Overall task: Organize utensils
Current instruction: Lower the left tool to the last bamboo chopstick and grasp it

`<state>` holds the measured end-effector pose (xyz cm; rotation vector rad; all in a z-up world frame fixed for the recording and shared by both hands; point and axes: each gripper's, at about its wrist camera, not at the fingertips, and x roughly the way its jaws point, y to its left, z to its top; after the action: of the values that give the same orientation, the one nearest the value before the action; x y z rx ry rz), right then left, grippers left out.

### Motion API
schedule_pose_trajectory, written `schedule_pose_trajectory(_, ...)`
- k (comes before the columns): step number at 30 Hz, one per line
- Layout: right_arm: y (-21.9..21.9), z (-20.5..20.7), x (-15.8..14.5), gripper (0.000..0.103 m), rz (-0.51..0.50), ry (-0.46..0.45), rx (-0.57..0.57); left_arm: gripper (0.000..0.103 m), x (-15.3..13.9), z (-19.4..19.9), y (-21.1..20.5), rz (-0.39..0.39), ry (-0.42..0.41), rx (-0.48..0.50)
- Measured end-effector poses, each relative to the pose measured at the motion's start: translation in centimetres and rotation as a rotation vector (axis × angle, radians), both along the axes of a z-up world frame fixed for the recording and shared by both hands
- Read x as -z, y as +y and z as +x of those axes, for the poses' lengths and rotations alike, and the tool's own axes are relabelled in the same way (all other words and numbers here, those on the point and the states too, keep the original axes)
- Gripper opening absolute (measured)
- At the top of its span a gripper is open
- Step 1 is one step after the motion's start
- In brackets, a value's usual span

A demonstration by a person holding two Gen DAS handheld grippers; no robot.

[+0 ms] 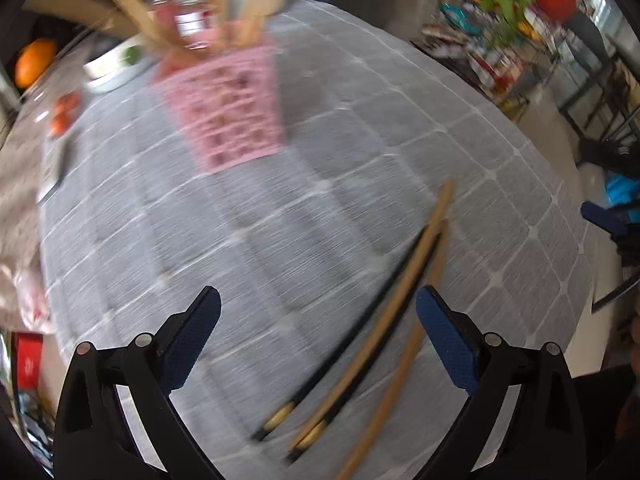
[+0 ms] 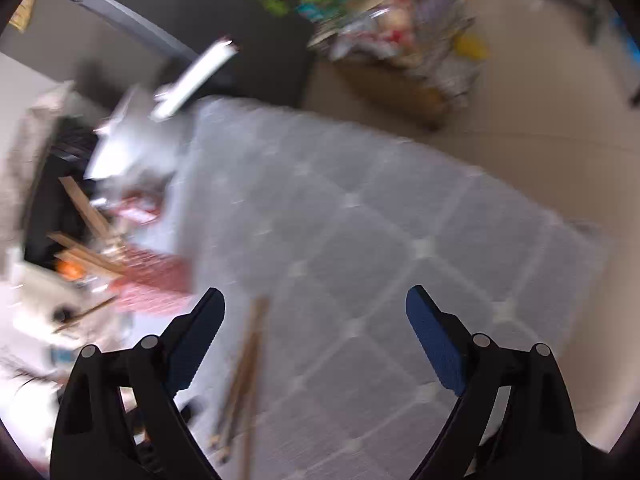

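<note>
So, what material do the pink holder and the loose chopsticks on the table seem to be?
Pink holder: probably moulded plastic, judging by its uniform colour and open lattice wall; blur hides the finish. Chopsticks: likely wood or bamboo, tan with a matte look; one pair appears dark-coated.

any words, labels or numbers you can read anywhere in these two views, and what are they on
None can be read.
Red and white label on the jar behind the pink basket: too blurred.
Red box at the left edge: white mark, unreadable.
Packages on the shelves: too small and blurred.
</note>
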<state>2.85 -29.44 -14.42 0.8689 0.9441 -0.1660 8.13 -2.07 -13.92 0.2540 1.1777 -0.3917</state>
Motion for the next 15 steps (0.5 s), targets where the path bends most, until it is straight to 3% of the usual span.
schedule_pose_trajectory(2,-0.7,-0.2,0.2,0.090,0.018,0.015,0.029,0.089,0.2,1.2,-2.4,0.029,-0.003,0.027)
schedule_pose_trajectory(5,-2.1,-0.2,2.2,0.090,0.243,0.050,0.060,0.086,0.3,2.7,-5.5,0.086,-0.015,0.081)
schedule_pose_trajectory(7,-2.7,-0.4,3.4,0.090,0.362,0.076,0.080,0.074,1.1,3.6,-7.7,0.126,0.014,0.124)
schedule_pose_trajectory(10,-3.0,-1.0,3.9,0.090,0.395,0.084,0.103,0.063,2.6,4.7,-9.9,0.174,0.049,0.164)
schedule_pose_trajectory(12,-3.2,-1.4,3.7,0.090,0.388,0.073,0.113,0.062,2.7,5.3,-10.8,0.159,0.049,0.169)
schedule_pose_trajectory(15,-3.1,-1.4,3.9,0.090,0.381,0.087,0.098,0.046,3.5,5.5,-11.3,0.180,0.104,0.171)
